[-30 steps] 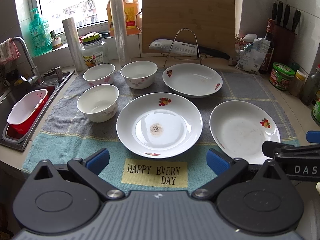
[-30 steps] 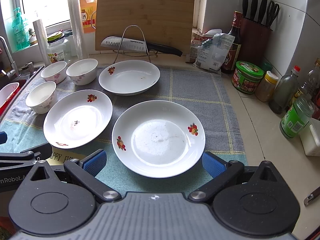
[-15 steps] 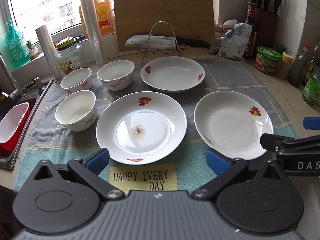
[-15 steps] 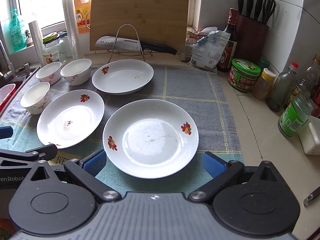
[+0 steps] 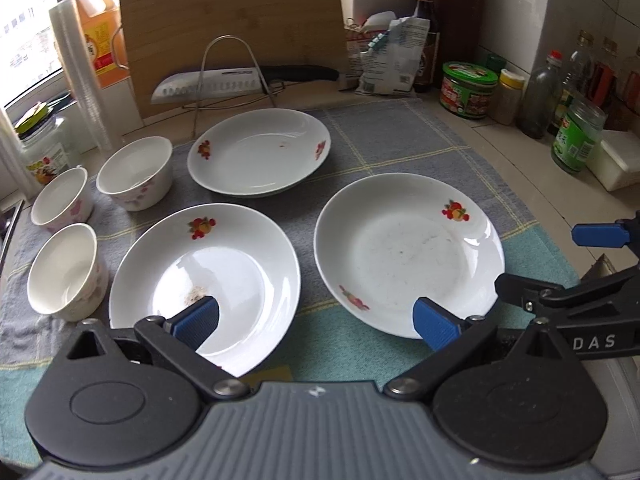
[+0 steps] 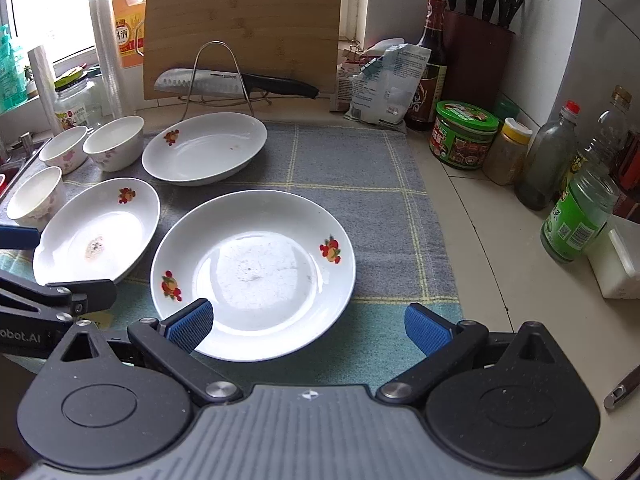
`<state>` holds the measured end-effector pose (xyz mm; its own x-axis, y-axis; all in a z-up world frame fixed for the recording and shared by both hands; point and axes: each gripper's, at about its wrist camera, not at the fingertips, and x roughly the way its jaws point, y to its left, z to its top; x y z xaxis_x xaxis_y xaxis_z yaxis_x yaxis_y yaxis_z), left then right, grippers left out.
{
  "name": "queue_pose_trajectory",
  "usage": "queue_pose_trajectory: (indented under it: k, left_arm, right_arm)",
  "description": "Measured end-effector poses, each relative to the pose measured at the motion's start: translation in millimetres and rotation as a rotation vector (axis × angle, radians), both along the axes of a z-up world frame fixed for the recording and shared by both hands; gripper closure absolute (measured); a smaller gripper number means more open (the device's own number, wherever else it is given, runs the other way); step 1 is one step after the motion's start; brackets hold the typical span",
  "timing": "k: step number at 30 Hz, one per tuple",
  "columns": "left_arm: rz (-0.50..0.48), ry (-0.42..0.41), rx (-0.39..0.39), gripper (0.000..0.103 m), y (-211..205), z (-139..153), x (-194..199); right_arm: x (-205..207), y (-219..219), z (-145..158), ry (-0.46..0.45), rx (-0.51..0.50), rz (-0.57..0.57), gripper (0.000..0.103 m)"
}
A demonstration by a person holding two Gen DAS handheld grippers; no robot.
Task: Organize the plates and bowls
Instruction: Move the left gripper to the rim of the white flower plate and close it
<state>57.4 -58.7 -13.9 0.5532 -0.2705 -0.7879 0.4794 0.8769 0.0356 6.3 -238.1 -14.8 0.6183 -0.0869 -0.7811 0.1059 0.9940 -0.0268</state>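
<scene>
Jaws wide as before, both grippers nearer the plates (image 5: 408, 252)

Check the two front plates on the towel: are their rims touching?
Apart. The left wrist view shows a strip of grey towel between the left front plate and the right front plate; the right wrist view shows the same gap.

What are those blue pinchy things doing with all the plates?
A person holds two grippers over a kitchen towel with three plates and three bowls. The left gripper and right gripper are both open and hold nothing. The left faces the crumb-marked plate, the right the plate beside it. Nothing is stacked yet.
</scene>
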Motion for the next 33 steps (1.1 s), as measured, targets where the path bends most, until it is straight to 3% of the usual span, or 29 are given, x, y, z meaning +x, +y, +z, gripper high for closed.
queue_pose_trajectory:
  k: [8,21,26,33]
  left_arm:
    - [-0.147,0.010,0.008,0.001,-16.4,-4.8,26.1]
    - [-0.299,0.040,0.013,0.001,-29.5,-19.0,50.5]
    - [-0.311,0.044,0.005,0.001,-32.3,-21.7,55.9]
    - [-0.242,0.045,0.022,0.001,-31.6,-25.1,68.7]
  right_arm:
    - [0.2,3.0,-24.8,0.049,-0.019,0.051,0.000]
    - [7.0,18.7,-52.3,0.114,-0.015,0.043,0.000]
    - [8.7,15.0,-56.1,0.109,-0.012,0.072,0.000]
    - [17.4,3.7,-64.5,0.120,0.015,0.143,0.000]
